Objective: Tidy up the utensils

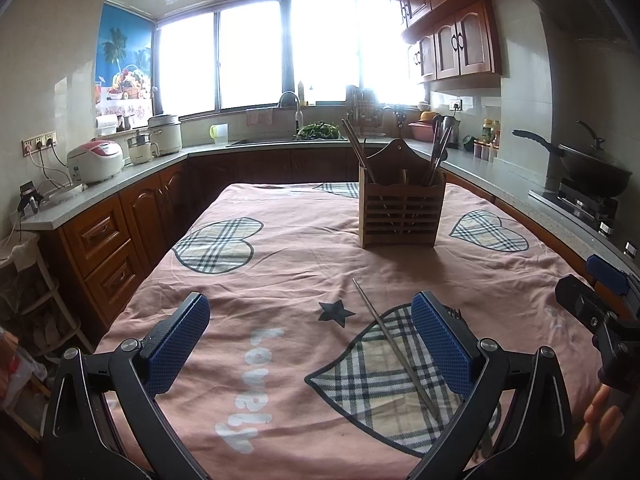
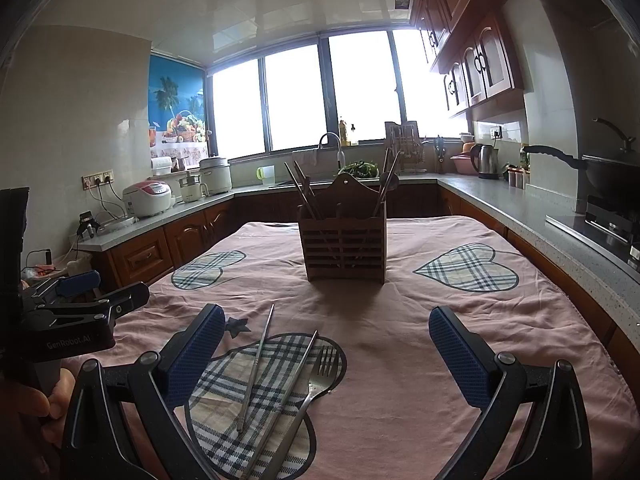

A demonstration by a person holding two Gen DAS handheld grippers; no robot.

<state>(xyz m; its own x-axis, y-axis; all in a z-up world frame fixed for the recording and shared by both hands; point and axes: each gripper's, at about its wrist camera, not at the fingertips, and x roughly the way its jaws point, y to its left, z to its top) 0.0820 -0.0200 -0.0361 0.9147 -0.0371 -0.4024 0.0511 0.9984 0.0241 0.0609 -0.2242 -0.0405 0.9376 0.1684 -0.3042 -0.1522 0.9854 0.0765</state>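
We record a kitchen with a U-shaped counter (image 2: 500, 200) on wooden cabinets, a wide overexposed window (image 2: 304, 100) at the far wall and a fruit poster (image 2: 178, 104) to its left. On the left run we note wall sockets with cables, a white rice cooker (image 2: 148, 198), a small pot and a larger cooker (image 2: 216, 174). At the centre rear stand the faucet (image 2: 330, 142) and greens in the sink. To the right we see a dish rack, a pink basin, a steel kettle (image 2: 486, 162), spice jars and a black wok (image 2: 600, 168) on the stove, under red-brown wall cupboards.

The bench is covered by a pink cloth (image 2: 440, 312) with plaid hearts, a dark star and white lettering. Going left to right on it: the left tool (image 1: 310, 344) hovers over the near edge, its blue pads spread wide, nothing between them. One metal chopstick (image 2: 256, 368) lies on the near plaid heart, a second chopstick (image 2: 292, 392) beside it, then a fork (image 2: 316, 384) whose tines point away; the second chopstick and fork handle appear to touch near the bottom edge. The right tool (image 2: 326, 356) is likewise spread wide and holds nothing, with these utensils lying near its left pad. Farther back, centred, a slatted wooden utensil holder (image 2: 344, 248) stands upright, with chopsticks in its left compartment and spoon-like pieces at its right.
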